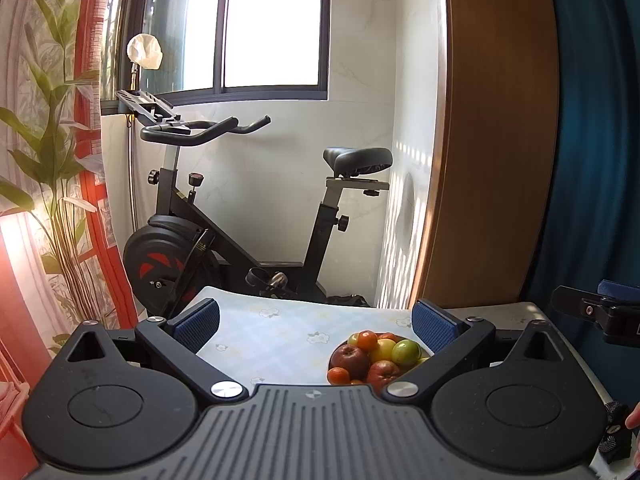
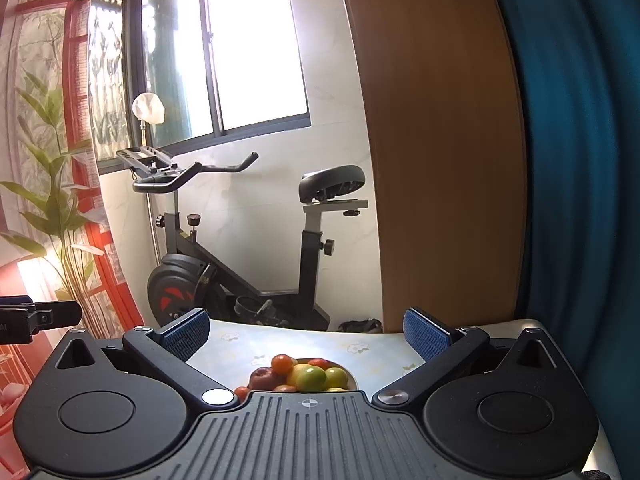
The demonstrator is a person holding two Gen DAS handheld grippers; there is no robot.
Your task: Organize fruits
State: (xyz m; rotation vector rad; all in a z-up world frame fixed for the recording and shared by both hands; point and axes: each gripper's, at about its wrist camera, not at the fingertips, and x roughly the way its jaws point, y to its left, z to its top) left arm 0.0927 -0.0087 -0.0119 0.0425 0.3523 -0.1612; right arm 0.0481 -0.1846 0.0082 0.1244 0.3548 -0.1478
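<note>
1. Fruit location: the fruits sit heaped together in one bowl (image 1: 425, 354) on the table (image 1: 280, 332), which carries a pale floral cloth. Visible in the heap are a dark red apple (image 1: 349, 360), a green apple (image 1: 405, 353), a yellowish fruit (image 1: 382, 350) and several small oranges (image 1: 367, 340). Gathered in one vessel, this arrangement would fit either a sorted result or a mixed stock awaiting sorting; the frames do not settle which.

2. Left gripper (image 1: 316, 322): fingers spread wide, blue pads well apart, nothing between them. It is held level above the near table edge, the bowl lying ahead and toward its right finger, likely a standby or approach posture.

3. Right gripper (image 2: 306, 334): likewise wide open and empty. The bowl (image 2: 352, 376) lies nearly centred between its fingers, so this hand appears better lined up on the fruit.

4. Relative position: each gripper's side shows at the edge of the other's view; the two are held side by side, apart.

5. Obstructions: both gripper bodies cover the near half of the bowl and the table's front, so the fruit count is not obtainable. Any second container or loose fruit nearer the person cannot be confirmed.

6. Background: an exercise bike (image 1: 240, 216) stands beyond the table below a window (image 1: 276, 24); not involved.
</note>
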